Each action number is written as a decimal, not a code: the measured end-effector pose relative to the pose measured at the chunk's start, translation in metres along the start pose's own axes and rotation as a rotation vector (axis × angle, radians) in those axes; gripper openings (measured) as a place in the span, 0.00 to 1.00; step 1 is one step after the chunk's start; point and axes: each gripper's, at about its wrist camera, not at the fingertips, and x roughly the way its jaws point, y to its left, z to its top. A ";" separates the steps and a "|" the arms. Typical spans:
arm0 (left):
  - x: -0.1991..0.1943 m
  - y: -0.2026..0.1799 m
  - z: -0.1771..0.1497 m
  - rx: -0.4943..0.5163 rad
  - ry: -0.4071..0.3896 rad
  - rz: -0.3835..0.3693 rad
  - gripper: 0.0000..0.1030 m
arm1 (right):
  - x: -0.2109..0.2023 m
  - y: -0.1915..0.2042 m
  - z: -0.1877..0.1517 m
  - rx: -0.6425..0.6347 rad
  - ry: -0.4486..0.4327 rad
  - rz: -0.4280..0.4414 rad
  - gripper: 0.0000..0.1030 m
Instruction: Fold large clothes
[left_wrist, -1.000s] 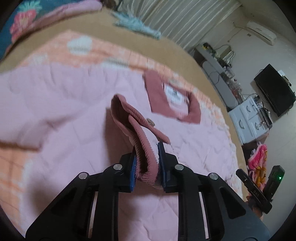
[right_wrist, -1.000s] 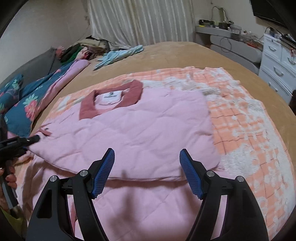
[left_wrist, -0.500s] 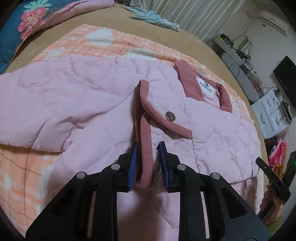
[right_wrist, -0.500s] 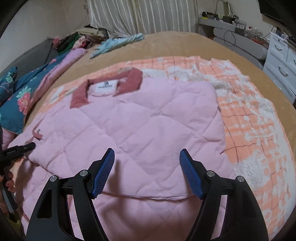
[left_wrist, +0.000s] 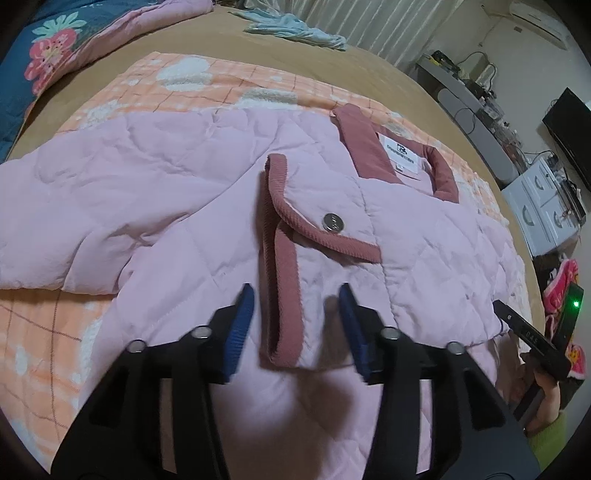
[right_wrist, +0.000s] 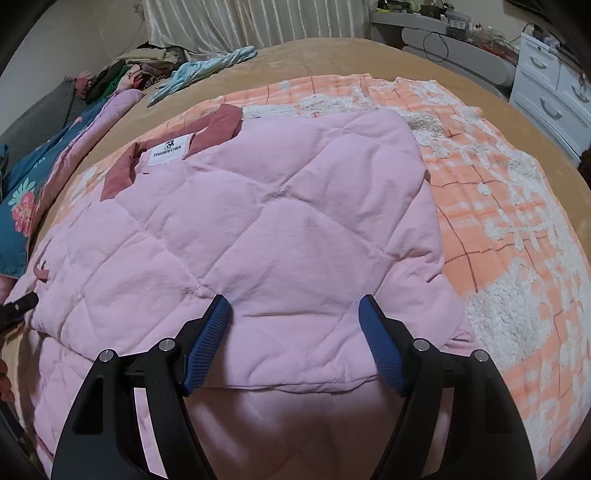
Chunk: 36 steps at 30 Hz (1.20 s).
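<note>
Left wrist view first: a pink quilted jacket lies spread on an orange checked blanket over the tan bed, its dusty-red collar at the far side. One sleeve is folded across the body, and its red-trimmed cuff with a metal snap lies between the blue pads of the left gripper. Those jaws are opening, and neither pad touches the cuff now. At the far right, a hand holds the other tool. From the right wrist, the right gripper hangs with its jaws wide apart over the near folded edge of the jacket, gripping nothing. A light blue garment lies at the far side of the bed, well apart.
</note>
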 end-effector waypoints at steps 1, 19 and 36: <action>-0.002 -0.002 0.000 0.003 0.001 -0.003 0.47 | -0.004 0.001 0.000 -0.001 -0.005 0.002 0.71; -0.046 0.000 -0.009 -0.007 -0.015 0.117 0.91 | -0.066 0.044 -0.011 -0.018 -0.116 0.087 0.95; -0.093 0.057 0.000 -0.133 -0.105 0.194 0.91 | -0.104 0.146 -0.010 -0.151 -0.172 0.176 0.95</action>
